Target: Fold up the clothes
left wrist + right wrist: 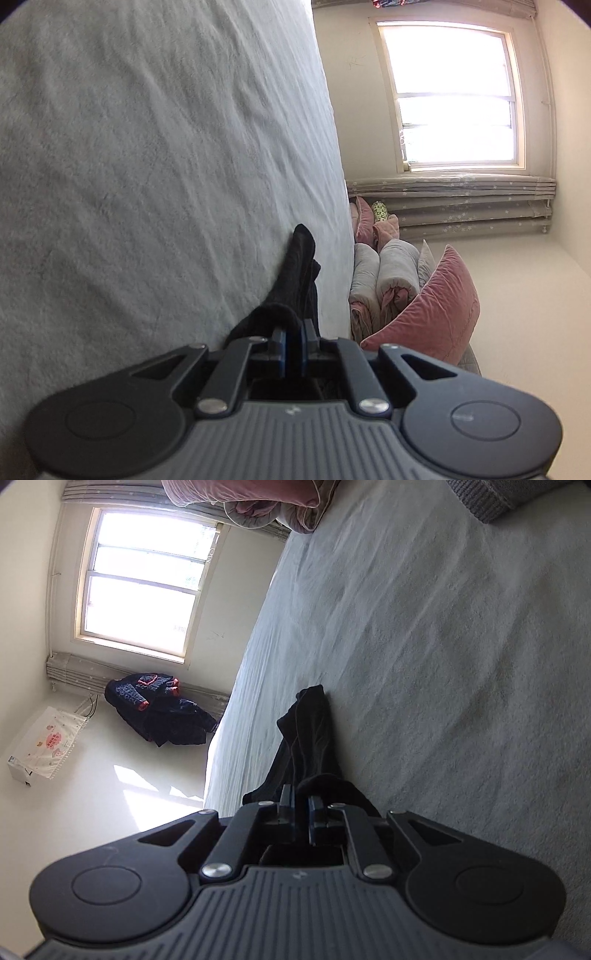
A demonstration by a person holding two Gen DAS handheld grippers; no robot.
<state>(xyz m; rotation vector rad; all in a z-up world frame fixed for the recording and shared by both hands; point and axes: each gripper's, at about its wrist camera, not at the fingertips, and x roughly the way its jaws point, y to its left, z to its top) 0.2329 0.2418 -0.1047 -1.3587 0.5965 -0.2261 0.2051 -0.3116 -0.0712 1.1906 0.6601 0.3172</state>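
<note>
A black garment (299, 266) lies stretched along the grey bed sheet (147, 166) near the bed's edge. My left gripper (293, 334) is shut on its near end, where the cloth bunches over the left finger. From the right wrist the same black garment (310, 731) trails forward over the sheet (443, 646). The jaws of my right gripper (302, 803) stand nearly together on the cloth's near end, with a fold draped over the right finger. Both views are rolled sideways.
Pink pillows (436, 306) and rolled grey quilts (388, 273) are stacked at the head of the bed, below a bright window (454, 96). A dark jacket with red trim (159, 709) and a white box (40, 753) sit beyond the bed's edge.
</note>
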